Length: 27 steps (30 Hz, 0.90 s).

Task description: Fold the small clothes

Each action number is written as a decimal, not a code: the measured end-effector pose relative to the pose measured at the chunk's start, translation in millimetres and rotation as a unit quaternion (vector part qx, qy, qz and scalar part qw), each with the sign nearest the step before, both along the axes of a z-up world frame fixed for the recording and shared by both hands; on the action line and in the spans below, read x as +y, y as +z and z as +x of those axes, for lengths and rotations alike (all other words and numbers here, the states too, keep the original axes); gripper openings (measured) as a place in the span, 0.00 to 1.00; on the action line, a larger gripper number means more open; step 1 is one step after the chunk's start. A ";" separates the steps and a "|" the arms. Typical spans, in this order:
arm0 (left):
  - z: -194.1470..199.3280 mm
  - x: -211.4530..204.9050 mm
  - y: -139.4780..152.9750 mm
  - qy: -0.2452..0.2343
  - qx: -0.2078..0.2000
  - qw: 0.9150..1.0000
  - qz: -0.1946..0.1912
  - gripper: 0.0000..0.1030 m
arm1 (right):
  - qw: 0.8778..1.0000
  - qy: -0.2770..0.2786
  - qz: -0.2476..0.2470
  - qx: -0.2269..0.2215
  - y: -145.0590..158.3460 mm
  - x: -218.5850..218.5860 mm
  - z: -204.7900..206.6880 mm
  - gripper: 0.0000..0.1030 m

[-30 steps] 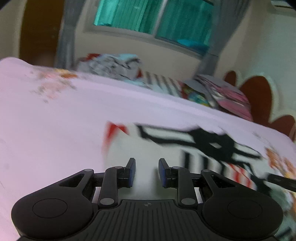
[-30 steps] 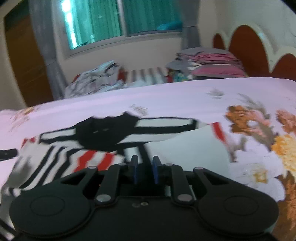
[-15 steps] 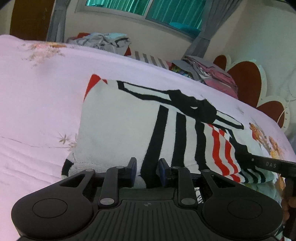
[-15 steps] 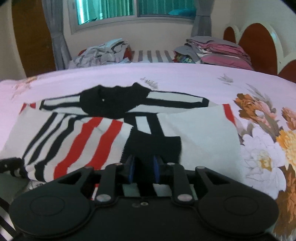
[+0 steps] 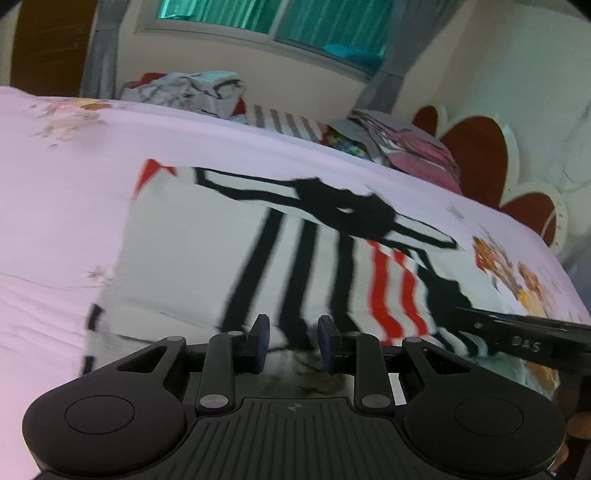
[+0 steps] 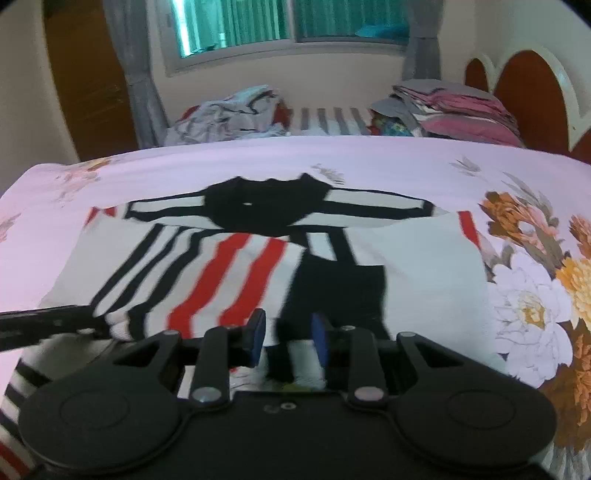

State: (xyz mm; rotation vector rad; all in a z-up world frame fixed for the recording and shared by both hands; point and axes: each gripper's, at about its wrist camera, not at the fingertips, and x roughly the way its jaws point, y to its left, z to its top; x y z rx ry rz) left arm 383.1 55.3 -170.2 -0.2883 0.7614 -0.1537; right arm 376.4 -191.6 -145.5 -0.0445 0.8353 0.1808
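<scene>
Left wrist view: left tongs (image 5: 291, 341) apart, jaws just widened, pads off the cloth; shirt (image 5: 229, 254) flat on the bed (image 5: 55, 192), near hem hidden behind the tool, stripes blurred; sharper half a second back. Right wrist view: right tongs (image 6: 283, 341) apart, just opened, black fold between them, untouched; clothes pile (image 6: 225, 114) under window (image 6: 288, 22).

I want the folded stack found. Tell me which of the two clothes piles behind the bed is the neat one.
The pink and grey pile on the right, beside the headboard, lies in flat layers. The pale pile on the left, under the window, is crumpled.
</scene>
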 end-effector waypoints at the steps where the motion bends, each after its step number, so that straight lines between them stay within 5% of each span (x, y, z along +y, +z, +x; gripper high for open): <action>1: -1.4 -5.2 0.7 -0.003 0.000 1.000 0.003 0.32 | 1.000 0.006 0.001 0.001 0.1 2.5 -2.5 0.28; 3: -4.4 -13.8 2.0 -0.006 0.002 1.000 0.004 0.44 | 1.000 0.015 0.001 0.005 0.0 7.1 -6.9 0.28; 17: -23.0 -55.4 -11.8 -0.034 0.033 0.998 0.045 0.45 | 0.998 0.051 -0.010 0.036 -10.0 7.8 -35.8 0.34; 27: -38.2 -57.1 -16.3 -0.052 0.023 0.994 0.098 0.44 | 0.996 0.049 -0.063 0.044 -24.3 -29.6 -55.4 0.34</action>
